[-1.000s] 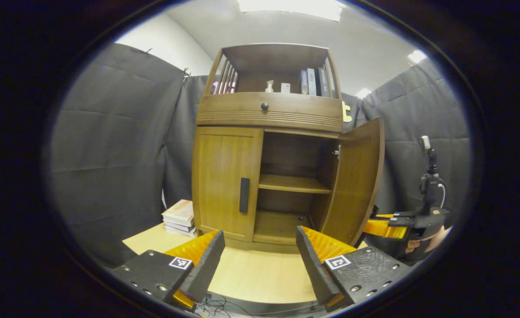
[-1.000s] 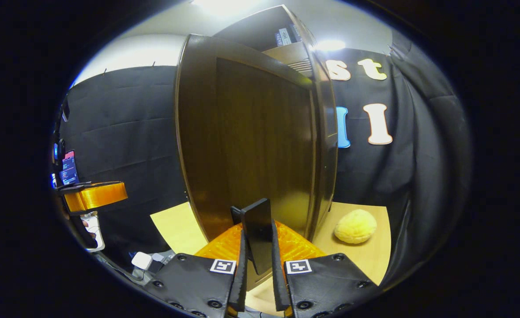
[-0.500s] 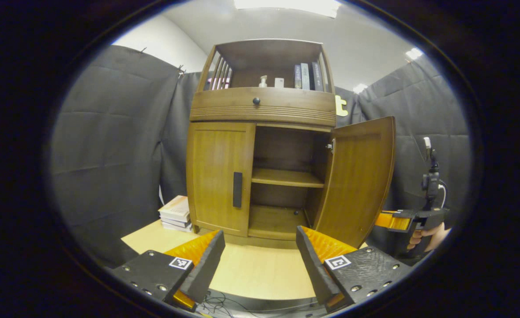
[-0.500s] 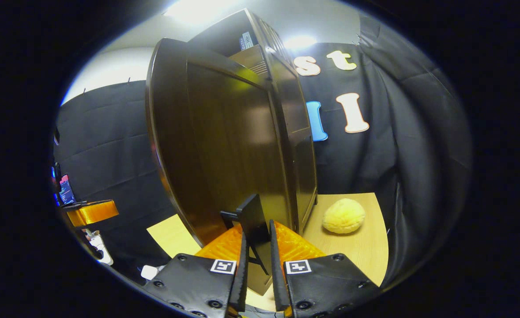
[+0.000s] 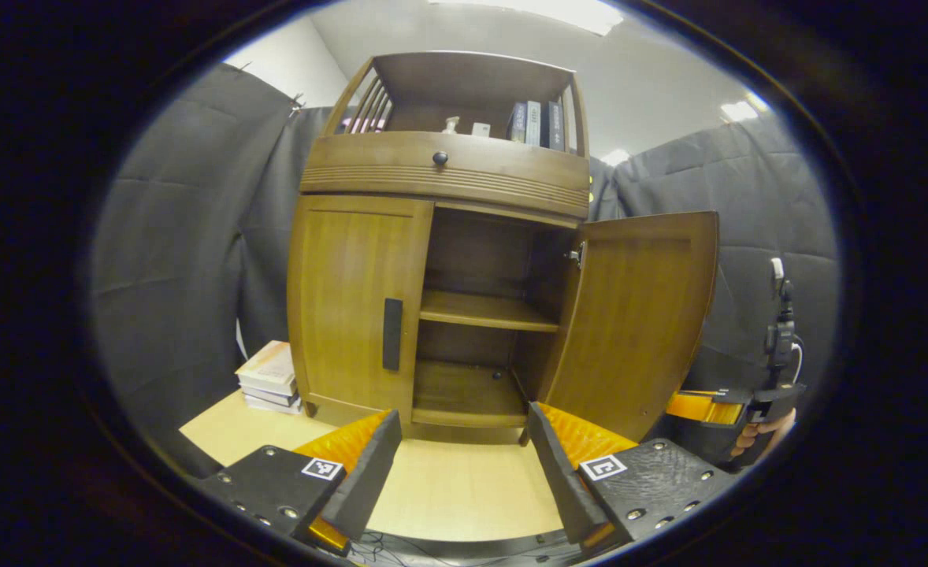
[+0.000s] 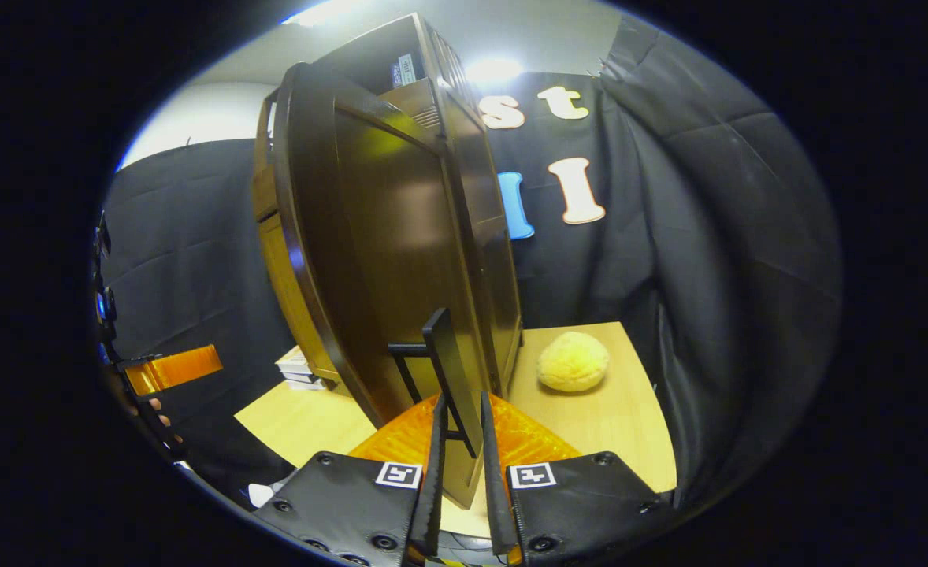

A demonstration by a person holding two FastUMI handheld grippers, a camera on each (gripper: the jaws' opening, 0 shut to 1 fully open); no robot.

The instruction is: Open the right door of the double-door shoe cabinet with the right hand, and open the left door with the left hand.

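My right gripper (image 6: 459,441) pinches the handle (image 6: 450,376) of the cabinet's (image 5: 440,260) wide-swung right door (image 5: 629,315), my left gripper (image 5: 460,465) spread short of the shut left door (image 5: 354,307); pulling further could strain the hinge (image 5: 574,255) or slip the handle.

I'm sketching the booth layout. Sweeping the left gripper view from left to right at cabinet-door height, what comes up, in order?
Stack of books → closed left door → its black handle → open compartment with shelf → swung-open right door → the right tongs, held in a hand.
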